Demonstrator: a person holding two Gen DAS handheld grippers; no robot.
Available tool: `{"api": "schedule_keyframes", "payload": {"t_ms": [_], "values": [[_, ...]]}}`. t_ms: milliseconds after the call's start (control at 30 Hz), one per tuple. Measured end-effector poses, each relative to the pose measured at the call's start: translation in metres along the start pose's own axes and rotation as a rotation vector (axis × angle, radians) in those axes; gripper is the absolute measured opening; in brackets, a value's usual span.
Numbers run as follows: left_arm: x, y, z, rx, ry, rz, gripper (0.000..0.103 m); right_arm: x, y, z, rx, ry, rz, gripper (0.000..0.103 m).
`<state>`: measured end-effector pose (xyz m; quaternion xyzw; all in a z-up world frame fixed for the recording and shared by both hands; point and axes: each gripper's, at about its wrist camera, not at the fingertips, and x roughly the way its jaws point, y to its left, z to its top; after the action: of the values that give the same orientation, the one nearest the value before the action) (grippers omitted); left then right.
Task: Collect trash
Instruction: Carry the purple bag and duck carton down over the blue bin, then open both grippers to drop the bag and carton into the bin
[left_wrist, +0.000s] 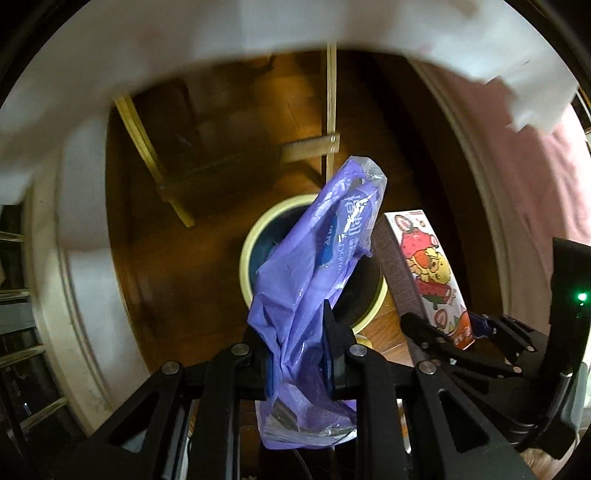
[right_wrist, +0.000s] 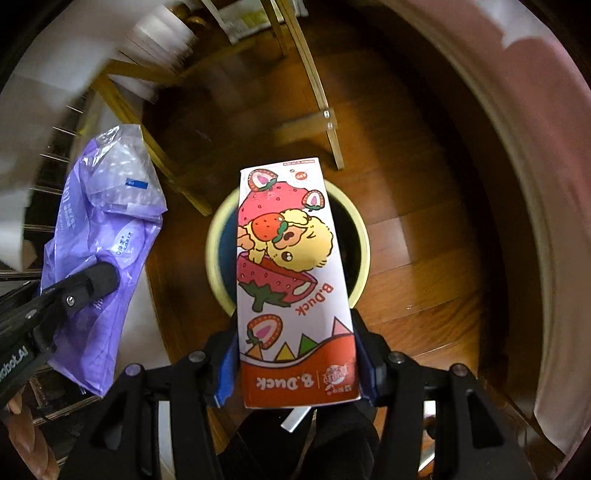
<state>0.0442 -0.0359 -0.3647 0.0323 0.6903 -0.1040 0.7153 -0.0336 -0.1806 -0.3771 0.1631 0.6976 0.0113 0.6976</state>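
Observation:
A crumpled purple plastic bag (left_wrist: 314, 266) hangs from my left gripper (left_wrist: 299, 354), which is shut on it and points down over a round bin (left_wrist: 248, 258) with a pale yellow rim on the wooden floor. In the right wrist view my right gripper (right_wrist: 295, 354) is shut on a white and red B.Duck carton (right_wrist: 291, 266) with strawberry pictures, held above the same bin (right_wrist: 364, 254). The carton (left_wrist: 432, 273) and the right gripper (left_wrist: 454, 339) also show at the right of the left wrist view. The purple bag (right_wrist: 99, 258) and a left finger (right_wrist: 96, 280) show at the left of the right wrist view.
Pale wooden chair legs (left_wrist: 330, 110) stand on the dark floor beyond the bin. A white curved furniture edge (left_wrist: 74, 295) runs at the left and a pink cloth (left_wrist: 517, 166) lies at the right. A person's fingers (right_wrist: 22, 435) appear at the lower left.

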Motion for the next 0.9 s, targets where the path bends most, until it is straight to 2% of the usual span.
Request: {"api": "schedule_keyframes", "payload": {"t_ms": [167, 267, 333, 400, 500, 533, 600, 733, 900], "values": [[0.045, -0.002, 0.002, -0.011, 0.028, 0.008, 0.021, 0.040, -0.013, 0.011, 0.008, 0.027, 0.005, 0.053], [0.062, 0.000, 0.003, -0.030, 0.036, 0.014, 0.033, 0.059, -0.020, 0.017, 0.012, 0.034, 0.001, 0.054], [0.073, 0.005, 0.005, -0.044, 0.033, 0.020, 0.053, 0.065, -0.019, 0.021, 0.009, 0.029, 0.006, 0.054], [0.077, 0.010, 0.006, -0.057, 0.021, 0.028, 0.063, 0.069, -0.020, 0.023, 0.004, 0.027, 0.012, 0.054], [0.080, 0.015, 0.009, -0.078, 0.026, 0.021, 0.069, 0.071, -0.021, 0.023, 0.003, 0.011, 0.017, 0.056], [0.079, 0.017, 0.009, -0.087, 0.027, 0.024, 0.073, 0.070, -0.020, 0.023, -0.001, 0.004, 0.019, 0.062], [0.077, 0.019, 0.011, -0.098, 0.019, 0.033, 0.079, 0.069, -0.018, 0.024, -0.010, -0.011, 0.018, 0.066], [0.067, 0.021, 0.013, -0.101, -0.015, 0.040, 0.088, 0.059, -0.014, 0.027, -0.035, -0.043, 0.021, 0.066], [0.052, 0.021, 0.014, -0.091, -0.053, 0.018, 0.088, 0.048, -0.011, 0.031, -0.034, -0.068, 0.025, 0.066]]}}
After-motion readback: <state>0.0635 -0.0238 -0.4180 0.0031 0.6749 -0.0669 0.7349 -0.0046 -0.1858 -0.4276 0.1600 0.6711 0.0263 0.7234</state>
